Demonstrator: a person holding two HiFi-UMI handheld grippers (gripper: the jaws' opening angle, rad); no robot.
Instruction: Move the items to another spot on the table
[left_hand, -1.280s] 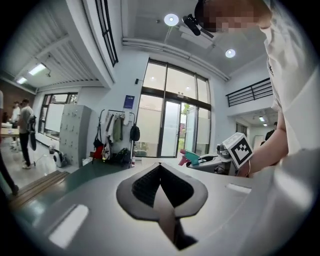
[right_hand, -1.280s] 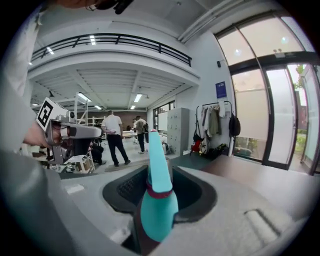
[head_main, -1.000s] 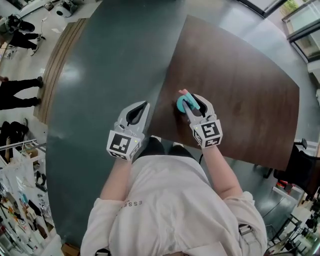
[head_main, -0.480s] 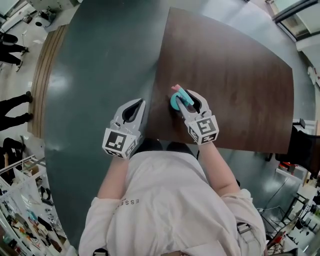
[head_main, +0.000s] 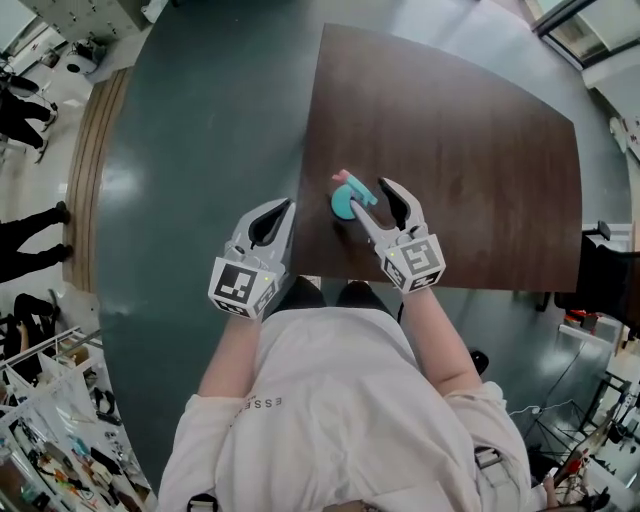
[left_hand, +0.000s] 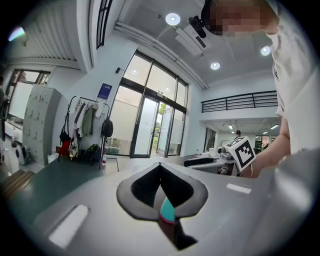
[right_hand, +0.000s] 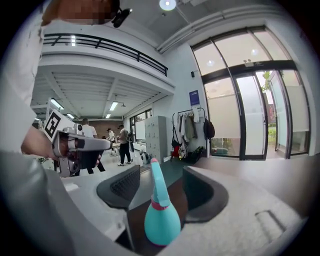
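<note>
A teal rubber bulb (head_main: 342, 206) with a long teal nozzle and a pink tip (head_main: 340, 178) stands on the dark brown table (head_main: 470, 150) near its front left corner. My right gripper (head_main: 372, 196) has just been opening. In the right gripper view the bulb (right_hand: 162, 222) is upright between the two dark pads (right_hand: 122, 186), with a gap on each side and neither pad pressing. My left gripper (head_main: 281, 208) hovers at the table's left edge, shut and empty. In the left gripper view its tips (left_hand: 160, 166) meet, and a sliver of the bulb (left_hand: 168, 211) shows beyond.
The table's front edge (head_main: 450, 285) runs just under my right hand, and its left edge (head_main: 308, 170) lies beside the bulb. Dark green floor (head_main: 200, 150) spreads to the left. A black chair (head_main: 610, 290) stands at the right. People stand far off at the left.
The right jaws have spread apart and let go of the teal bulb, which now stands free between them. Both grippers have shifted only slightly.
</note>
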